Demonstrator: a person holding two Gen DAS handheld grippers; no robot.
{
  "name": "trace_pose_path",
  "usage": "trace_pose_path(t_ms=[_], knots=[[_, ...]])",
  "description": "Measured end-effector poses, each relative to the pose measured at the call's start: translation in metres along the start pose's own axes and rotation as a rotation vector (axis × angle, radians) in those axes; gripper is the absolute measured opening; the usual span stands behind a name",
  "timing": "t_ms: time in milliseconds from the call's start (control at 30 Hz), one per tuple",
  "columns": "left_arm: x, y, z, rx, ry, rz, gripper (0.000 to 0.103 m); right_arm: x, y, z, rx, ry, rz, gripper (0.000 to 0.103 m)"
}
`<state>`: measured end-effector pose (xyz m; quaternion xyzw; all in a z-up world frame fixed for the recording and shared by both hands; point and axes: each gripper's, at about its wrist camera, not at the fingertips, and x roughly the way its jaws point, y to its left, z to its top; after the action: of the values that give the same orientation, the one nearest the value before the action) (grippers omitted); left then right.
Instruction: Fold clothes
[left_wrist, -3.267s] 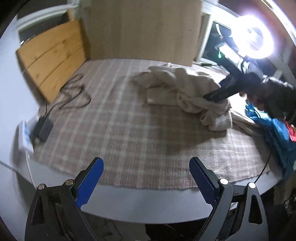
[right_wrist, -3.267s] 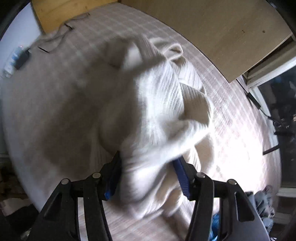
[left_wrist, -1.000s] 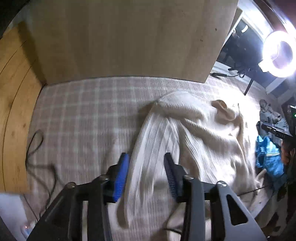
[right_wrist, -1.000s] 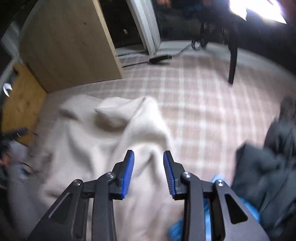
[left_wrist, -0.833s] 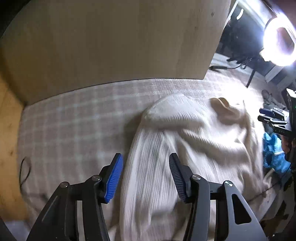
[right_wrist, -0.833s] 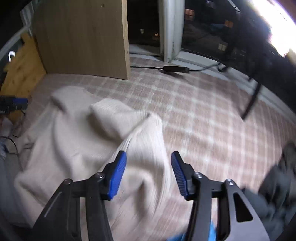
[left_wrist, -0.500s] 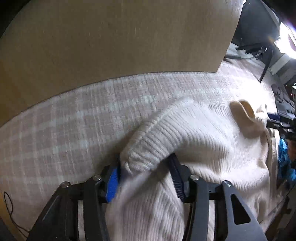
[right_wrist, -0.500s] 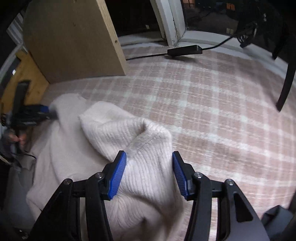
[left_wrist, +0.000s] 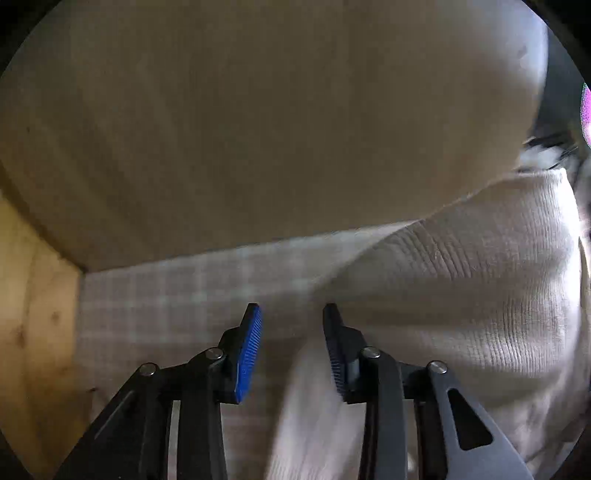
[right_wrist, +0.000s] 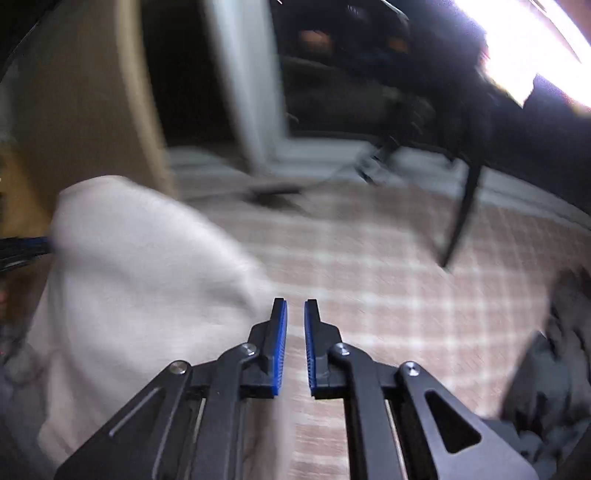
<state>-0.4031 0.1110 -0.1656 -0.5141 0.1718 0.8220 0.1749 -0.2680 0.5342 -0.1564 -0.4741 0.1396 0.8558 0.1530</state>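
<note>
A cream ribbed-knit sweater (left_wrist: 461, 306) lies on the plaid cloth (left_wrist: 177, 295). My left gripper (left_wrist: 291, 347) is partly open at the sweater's left edge, with a fold of knit between and below its blue pads (left_wrist: 249, 350); I cannot tell if it grips it. In the right wrist view the sweater (right_wrist: 140, 280) bulges up at the left, blurred. My right gripper (right_wrist: 295, 343) is nearly shut with a narrow empty gap, its left finger touching the sweater's edge above the plaid cloth (right_wrist: 388, 280).
A large wooden board (left_wrist: 258, 129) stands close behind the cloth, with a lighter wooden panel (left_wrist: 33, 314) at the left. Dark clothes (right_wrist: 546, 362) lie at the right. A black stand leg (right_wrist: 461, 218), a window frame (right_wrist: 251, 92) and a bright lamp (right_wrist: 524, 48) are beyond.
Both grippers have narrowed and slid outward toward the sweater's shoulder edges. The left moved close to the wooden board; the right swung right, now blurred, with the sweater beside it rather than between its fingers.
</note>
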Motion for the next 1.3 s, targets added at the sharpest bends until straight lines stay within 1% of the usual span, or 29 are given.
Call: trace_pose_path(t_ms=[33, 100, 133, 167, 200, 233, 267, 333, 367, 433, 500, 600, 633, 700, 733, 767, 800, 833, 867, 900, 933, 967, 1033, 1067, 1100, 1133, 1167, 1233, 1300], knots=[[-0.002, 0.002, -0.004, 0.000, 0.008, 0.007, 0.032, -0.011, -0.005, -0.004, 0.020, -0.017, 0.048, 0.011], [-0.034, 0.008, -0.028, 0.011, -0.025, -0.059, 0.032, -0.040, -0.016, -0.015, 0.053, -0.043, 0.169, 0.013], [-0.050, 0.010, -0.040, 0.017, -0.041, -0.092, 0.032, -0.053, -0.019, -0.022, 0.043, -0.034, 0.212, 0.016], [-0.067, 0.013, -0.052, 0.023, -0.058, -0.125, 0.032, -0.069, -0.021, -0.032, 0.024, -0.021, 0.251, 0.026], [-0.083, 0.016, -0.064, 0.029, -0.075, -0.158, 0.035, -0.084, -0.022, -0.046, -0.002, -0.007, 0.277, 0.039], [-0.100, 0.017, -0.078, 0.039, -0.088, -0.181, 0.038, -0.098, -0.021, -0.064, -0.035, 0.006, 0.285, 0.044], [-0.117, 0.017, -0.097, 0.051, -0.094, -0.191, 0.040, -0.108, -0.020, -0.084, -0.054, 0.025, 0.283, 0.048], [-0.145, 0.016, -0.140, 0.051, -0.096, -0.234, 0.047, -0.116, -0.017, -0.129, -0.054, 0.073, 0.259, 0.048], [-0.153, 0.016, -0.155, 0.032, -0.085, -0.261, 0.047, -0.119, -0.016, -0.151, -0.054, 0.096, 0.246, 0.048], [-0.164, 0.011, -0.191, 0.009, -0.042, -0.319, 0.047, -0.125, -0.013, -0.193, -0.053, 0.143, 0.215, 0.048], [-0.175, 0.005, -0.224, 0.002, -0.001, -0.353, 0.047, -0.121, -0.007, -0.231, -0.043, 0.184, 0.194, 0.048], [-0.184, -0.007, -0.265, -0.019, 0.060, -0.415, 0.047, -0.121, 0.005, -0.262, -0.053, 0.220, 0.246, 0.048], [-0.185, -0.011, -0.273, -0.009, 0.077, -0.412, 0.047, -0.121, 0.011, -0.268, -0.083, 0.224, 0.238, 0.048], [-0.193, -0.016, -0.289, 0.002, 0.086, -0.395, 0.046, -0.117, 0.025, -0.278, -0.157, 0.239, 0.209, 0.048], [-0.202, -0.013, -0.293, -0.008, 0.072, -0.400, 0.046, -0.115, 0.028, -0.279, -0.176, 0.247, 0.201, 0.048], [-0.213, -0.008, -0.298, -0.026, 0.049, -0.408, 0.046, -0.112, 0.031, -0.281, -0.195, 0.256, 0.193, 0.044], [-0.223, 0.000, -0.301, -0.046, 0.025, -0.413, 0.047, -0.110, 0.034, -0.282, -0.214, 0.265, 0.185, 0.019], [-0.229, 0.007, -0.304, -0.056, 0.013, -0.412, 0.047, -0.109, 0.035, -0.282, -0.221, 0.273, 0.180, 0.008], [-0.235, 0.012, -0.307, -0.060, 0.002, -0.403, 0.047, -0.112, 0.032, -0.279, -0.212, 0.272, 0.171, 0.008], [-0.240, 0.014, -0.309, -0.049, -0.005, -0.380, 0.047, -0.121, 0.027, -0.275, -0.207, 0.250, 0.142, 0.007], [-0.243, 0.015, -0.312, -0.031, -0.003, -0.361, 0.047, -0.131, 0.021, -0.269, -0.211, 0.219, 0.101, 0.007], [-0.243, 0.013, -0.314, -0.012, 0.003, -0.357, 0.047, -0.145, 0.012, -0.263, -0.203, 0.175, 0.021, 0.007], [-0.233, 0.004, -0.318, 0.033, 0.017, -0.372, 0.048, -0.175, -0.012, -0.249, -0.147, 0.071, -0.204, 0.008], [-0.226, -0.003, -0.320, 0.057, 0.033, -0.384, 0.048, -0.191, -0.019, -0.245, -0.119, 0.027, -0.243, 0.015], [-0.216, -0.012, -0.321, 0.085, 0.050, -0.393, 0.049, -0.206, -0.023, -0.244, -0.086, 0.008, -0.216, 0.035], [-0.206, -0.021, -0.321, 0.113, 0.068, -0.400, 0.049, -0.221, -0.027, -0.243, -0.053, -0.012, -0.189, 0.045], [-0.195, -0.031, -0.321, 0.138, 0.084, -0.403, 0.049, -0.232, -0.024, -0.246, -0.032, -0.028, -0.142, 0.051], [-0.171, -0.048, -0.322, 0.184, 0.109, -0.409, 0.049, -0.241, -0.003, -0.264, -0.025, -0.039, 0.004, 0.051], [-0.152, -0.062, -0.323, 0.220, 0.131, -0.416, 0.049, -0.217, 0.027, -0.288, -0.031, 0.041, 0.153, 0.051]])
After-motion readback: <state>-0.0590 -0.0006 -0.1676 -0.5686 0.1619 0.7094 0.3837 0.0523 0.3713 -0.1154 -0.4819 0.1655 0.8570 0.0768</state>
